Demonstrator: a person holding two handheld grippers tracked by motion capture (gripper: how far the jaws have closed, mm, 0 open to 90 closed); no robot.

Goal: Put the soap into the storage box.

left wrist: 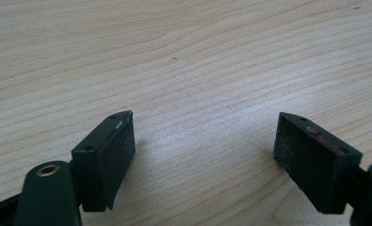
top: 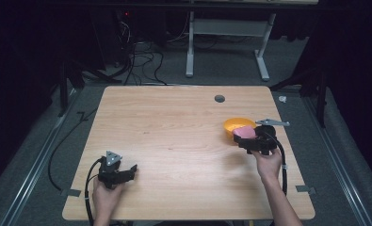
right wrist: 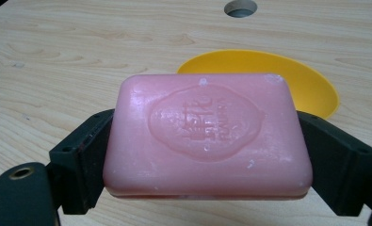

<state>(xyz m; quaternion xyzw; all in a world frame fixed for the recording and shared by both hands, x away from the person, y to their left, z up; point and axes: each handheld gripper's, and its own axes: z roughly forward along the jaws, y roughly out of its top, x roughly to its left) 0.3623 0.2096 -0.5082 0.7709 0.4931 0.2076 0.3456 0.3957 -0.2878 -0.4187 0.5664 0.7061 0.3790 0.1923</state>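
Pink embossed soap bar (right wrist: 207,136), flat, face up, just before yellow bowl (right wrist: 287,75)

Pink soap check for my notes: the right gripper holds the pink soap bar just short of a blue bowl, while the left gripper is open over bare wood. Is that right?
Not quite: the bowl is yellow, not blue, as the right gripper view shows. The rest stands: the right gripper holds the pink soap bar just short of it, and the left gripper is open over bare wood.

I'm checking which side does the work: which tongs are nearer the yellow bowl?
Right. The right tongs hold pink soap beside the yellow bowl; the left tongs sit far across the table.
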